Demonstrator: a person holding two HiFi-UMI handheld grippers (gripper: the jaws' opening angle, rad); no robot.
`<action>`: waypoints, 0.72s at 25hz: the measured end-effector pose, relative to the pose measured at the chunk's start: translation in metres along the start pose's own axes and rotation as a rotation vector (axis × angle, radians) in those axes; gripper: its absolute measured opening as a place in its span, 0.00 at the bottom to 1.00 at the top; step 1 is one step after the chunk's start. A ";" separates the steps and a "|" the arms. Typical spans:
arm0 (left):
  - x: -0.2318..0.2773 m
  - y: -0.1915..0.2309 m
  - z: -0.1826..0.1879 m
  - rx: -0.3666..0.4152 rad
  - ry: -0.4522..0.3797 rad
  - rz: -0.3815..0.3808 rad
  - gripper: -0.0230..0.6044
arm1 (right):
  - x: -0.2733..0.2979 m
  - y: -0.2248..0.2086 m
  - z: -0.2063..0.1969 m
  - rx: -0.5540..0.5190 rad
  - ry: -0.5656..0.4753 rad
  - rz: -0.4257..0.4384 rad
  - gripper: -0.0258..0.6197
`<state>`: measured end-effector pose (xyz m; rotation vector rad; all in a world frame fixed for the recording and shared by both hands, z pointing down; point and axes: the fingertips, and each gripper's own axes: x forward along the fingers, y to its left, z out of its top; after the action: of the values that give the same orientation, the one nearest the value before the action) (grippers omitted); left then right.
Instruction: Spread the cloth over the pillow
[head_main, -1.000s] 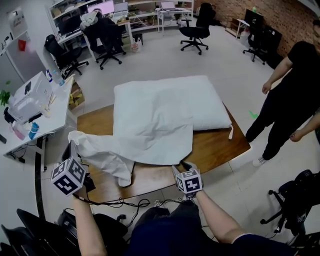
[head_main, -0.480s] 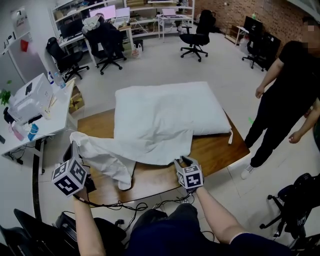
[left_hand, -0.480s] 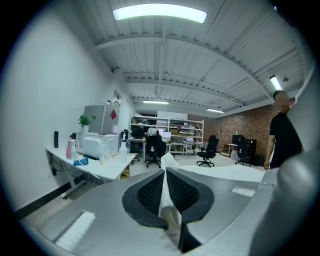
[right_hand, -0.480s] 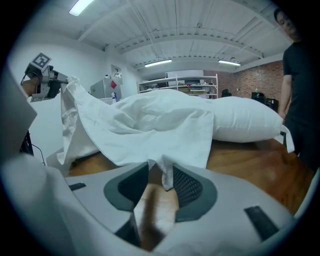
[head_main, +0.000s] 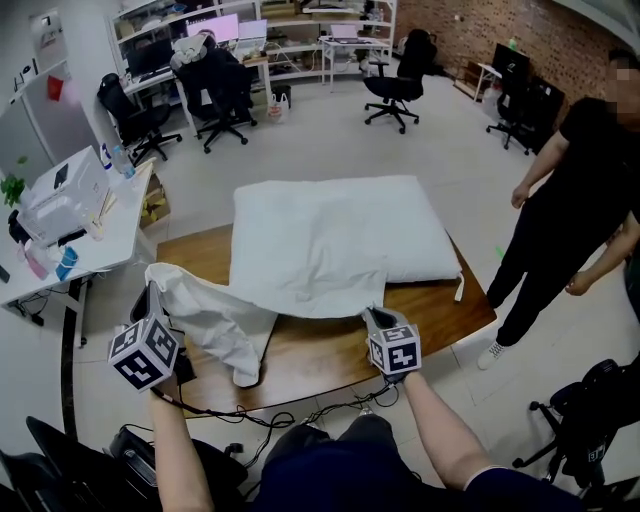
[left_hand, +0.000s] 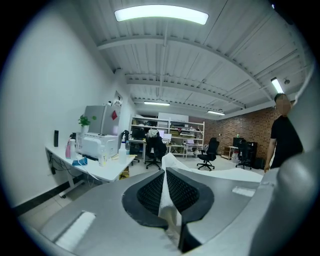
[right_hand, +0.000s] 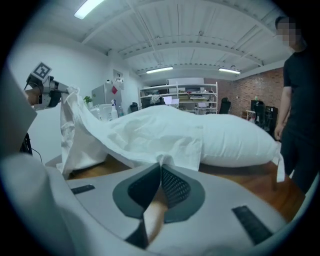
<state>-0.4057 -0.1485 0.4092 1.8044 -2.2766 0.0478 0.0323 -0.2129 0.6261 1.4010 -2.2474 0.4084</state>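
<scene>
A white cloth (head_main: 300, 260) lies partly over a big white pillow (head_main: 400, 225) on a wooden table (head_main: 330, 350). Its left part hangs crumpled off the pillow. My left gripper (head_main: 152, 292) is at the table's left edge, shut on the cloth's left corner (left_hand: 167, 200) and holding it up. My right gripper (head_main: 372, 316) is at the cloth's near right corner. Its jaws are closing, and the cloth's edge (right_hand: 161, 161) is pinched between them. In the right gripper view the pillow (right_hand: 235, 140) lies just ahead and the left gripper (right_hand: 47, 92) is raised at far left.
A person in black (head_main: 570, 200) stands by the table's right end. A white desk (head_main: 60, 200) with a printer and bottles is at left. Office chairs (head_main: 215, 85) and shelves stand at the back. Cables (head_main: 260, 415) hang below the table's near edge.
My right gripper has moved right along the near edge to the cloth's corner and closed on it. The cloth's near edge has drawn back toward the pillow. The left gripper has stayed put.
</scene>
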 end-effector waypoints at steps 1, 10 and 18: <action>0.002 -0.002 0.003 -0.004 -0.003 -0.004 0.06 | -0.008 -0.007 0.012 -0.006 -0.020 -0.010 0.08; 0.022 -0.033 0.047 -0.013 -0.065 -0.051 0.06 | -0.072 -0.078 0.150 -0.072 -0.266 -0.120 0.08; 0.024 -0.059 0.117 -0.030 -0.182 -0.115 0.06 | -0.126 -0.118 0.262 -0.117 -0.474 -0.210 0.08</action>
<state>-0.3728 -0.2053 0.2929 1.9948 -2.2719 -0.1763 0.1272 -0.2930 0.3380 1.7919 -2.3927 -0.1415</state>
